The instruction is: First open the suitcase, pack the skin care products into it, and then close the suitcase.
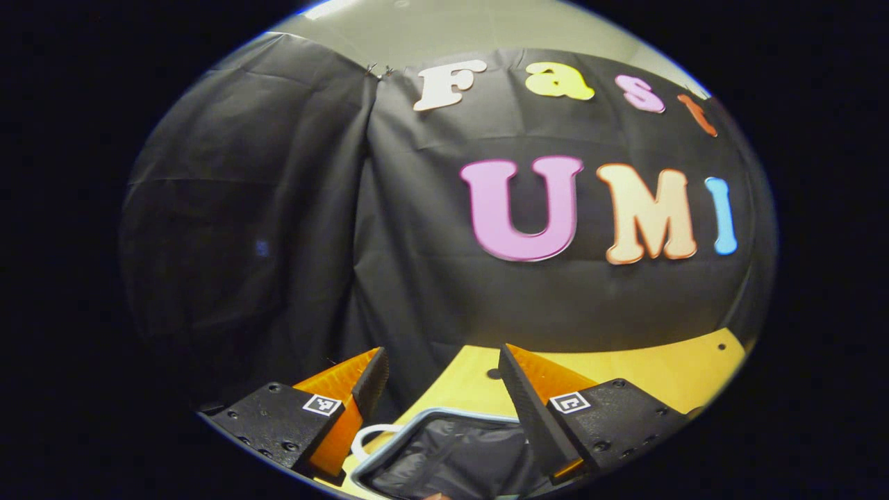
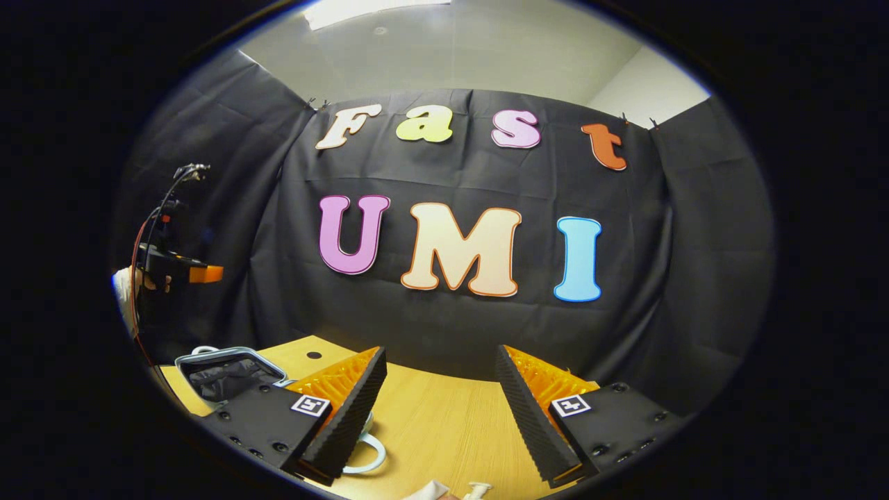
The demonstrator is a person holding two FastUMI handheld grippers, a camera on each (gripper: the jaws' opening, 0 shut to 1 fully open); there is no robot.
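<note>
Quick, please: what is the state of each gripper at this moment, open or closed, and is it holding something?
Left gripper: open, holding nothing, above the open suitcase.
Right gripper: open, holding nothing, over the table.

Black cloth wall (image 2: pixel 444 326) hung behind the desk (image 2: pixel 444 423) in both views, creased & draped, w/ a vertical fold where two panels met at the left in the left gripper view (image 1: pixel 361 229). Desk was light wood-grain, w/ a small dark round hole (image 2: pixel 314 355) in its top near the back edge. Above the cloth, a pale ceiling (image 2: pixel 444 55) w/ a bright light panel (image 2: pixel 368 10), & a white wall section (image 2: pixel 653 87) at upper right.
</note>
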